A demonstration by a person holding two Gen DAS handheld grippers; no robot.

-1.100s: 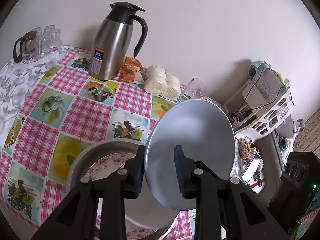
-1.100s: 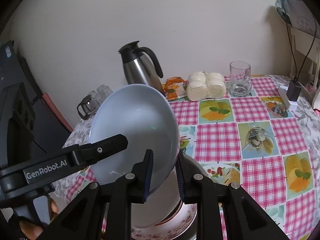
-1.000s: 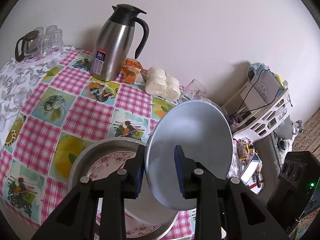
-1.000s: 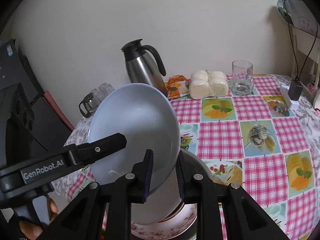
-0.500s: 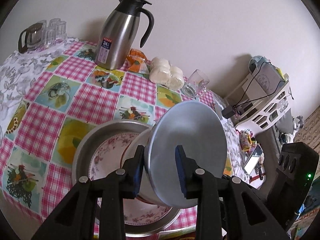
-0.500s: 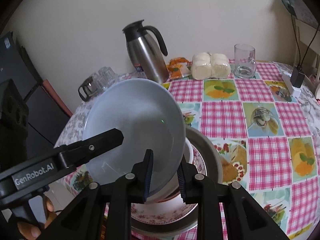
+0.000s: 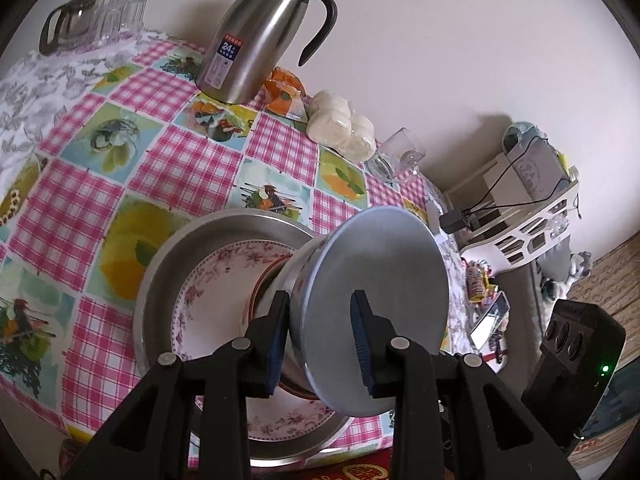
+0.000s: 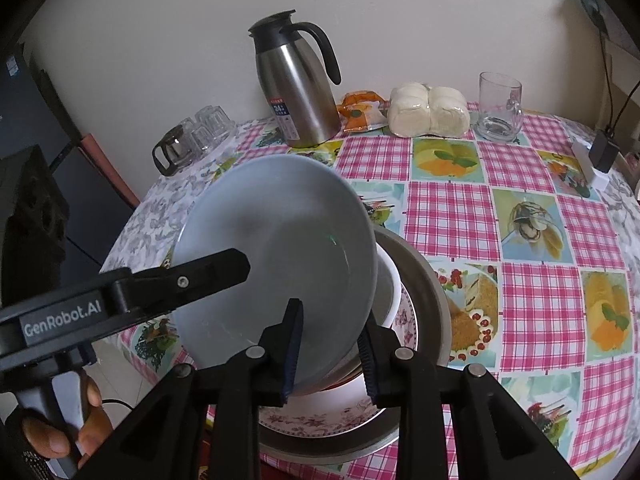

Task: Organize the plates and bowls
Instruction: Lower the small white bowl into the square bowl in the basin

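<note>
A pale blue plate [image 7: 376, 312] [image 8: 276, 264] is held tilted on edge by both grippers. My left gripper [image 7: 320, 340] is shut on its rim, seen from the underside. My right gripper [image 8: 330, 352] is shut on the opposite rim, facing its hollow side. The left gripper's finger [image 8: 188, 280] crosses the right wrist view. Below the plate a metal pan [image 7: 160, 264] [image 8: 432, 292] holds a floral plate [image 7: 208, 280] [image 8: 320, 416] and a white bowl [image 8: 390, 288] on it. The blue plate's lower edge is close above the bowl; contact is hidden.
On the checked tablecloth [image 8: 532, 240] stand a steel thermos jug [image 7: 260, 36] [image 8: 296, 88], an orange snack packet [image 8: 356, 112], wrapped white buns [image 8: 428, 114], a glass mug [image 8: 498, 108] and small glasses with a pot [image 8: 192, 136]. A white rack [image 7: 520, 208] stands off the table's right.
Both grippers have lowered the blue plate toward the pan and tilted it flatter. The table and pan now sit larger and higher in both views.
</note>
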